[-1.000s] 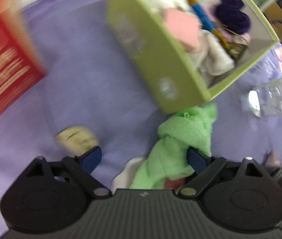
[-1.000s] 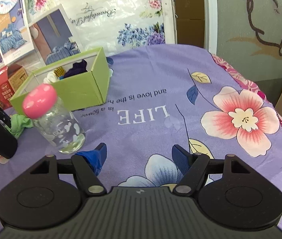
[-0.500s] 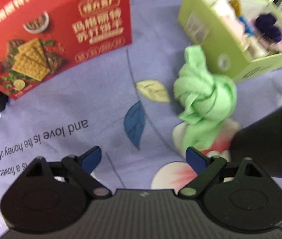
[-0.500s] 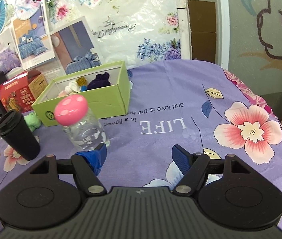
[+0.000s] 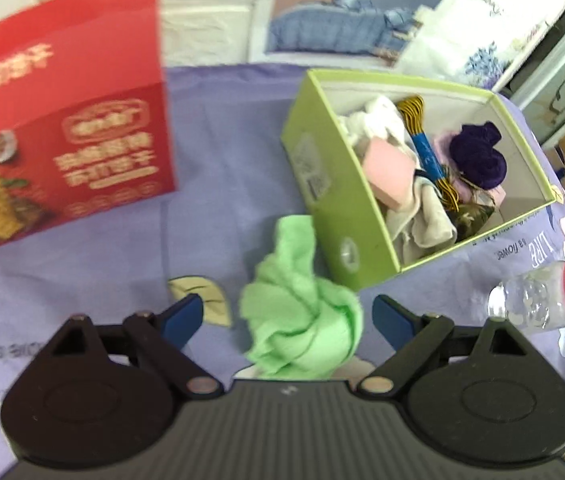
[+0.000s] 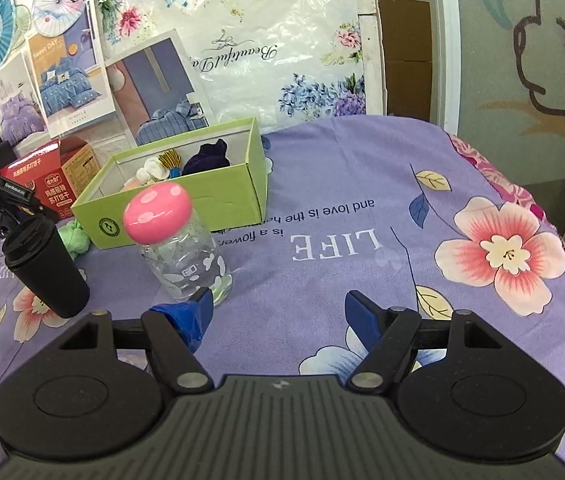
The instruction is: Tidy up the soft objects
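Observation:
A crumpled green cloth [image 5: 302, 312] lies on the purple flowered bedspread against the near corner of the green box [image 5: 322, 184]. My left gripper [image 5: 288, 312] hovers over it, open wide, with the cloth between the fingers and the pads clear of it. The box holds several soft items: white cloths [image 5: 378, 124], a pink sponge [image 5: 390, 172] and a dark purple bundle [image 5: 478, 156]. In the right wrist view the cloth [image 6: 76, 236] peeks out left of the box [image 6: 186, 208]. My right gripper [image 6: 278, 304] stands open and empty over the bedspread.
A red cracker box [image 5: 62, 152] stands left of the green box. A clear bottle with a pink cap [image 6: 178, 240] sits just ahead of my right gripper's left finger. A black cup [image 6: 46, 268] stands further left. Bedding pictures line the back wall.
The left gripper rose and swung, first away toward the cracker box, then back so the green cloth sits between its fingers. The right gripper drew back a little from the bottle.

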Demonstrator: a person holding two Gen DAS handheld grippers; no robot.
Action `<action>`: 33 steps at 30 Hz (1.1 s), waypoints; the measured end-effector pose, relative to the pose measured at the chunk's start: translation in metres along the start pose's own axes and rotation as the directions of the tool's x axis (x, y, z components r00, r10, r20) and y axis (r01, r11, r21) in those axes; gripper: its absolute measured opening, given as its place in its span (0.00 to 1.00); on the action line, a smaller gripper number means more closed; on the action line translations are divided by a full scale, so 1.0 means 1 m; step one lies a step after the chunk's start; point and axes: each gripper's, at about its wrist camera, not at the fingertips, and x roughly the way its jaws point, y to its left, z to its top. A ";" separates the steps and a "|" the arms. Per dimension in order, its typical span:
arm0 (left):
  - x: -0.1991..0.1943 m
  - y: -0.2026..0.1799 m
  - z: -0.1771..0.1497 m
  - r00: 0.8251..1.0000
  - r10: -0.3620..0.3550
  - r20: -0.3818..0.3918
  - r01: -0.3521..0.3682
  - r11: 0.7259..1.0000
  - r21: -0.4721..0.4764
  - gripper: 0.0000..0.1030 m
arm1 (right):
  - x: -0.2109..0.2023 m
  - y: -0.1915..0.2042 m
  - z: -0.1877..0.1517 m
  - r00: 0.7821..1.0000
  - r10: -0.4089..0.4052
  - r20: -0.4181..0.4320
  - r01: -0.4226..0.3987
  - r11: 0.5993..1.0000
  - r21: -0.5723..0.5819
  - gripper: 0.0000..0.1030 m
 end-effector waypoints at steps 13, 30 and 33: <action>0.059 -0.019 -0.011 0.994 0.083 -0.071 -0.079 0.995 0.059 0.89 | 0.024 0.055 -0.027 0.978 0.204 -0.050 -0.203 0.979 0.018 0.57; 0.069 -0.035 -0.019 0.983 0.176 -0.058 -0.164 0.971 0.173 0.90 | 0.074 0.145 -0.079 0.979 0.082 -0.189 -0.139 0.940 -0.312 0.61; 0.069 -0.038 -0.020 0.980 0.190 -0.052 -0.177 0.965 0.193 0.90 | 0.075 0.139 -0.078 0.978 0.095 -0.186 -0.148 0.945 -0.292 0.63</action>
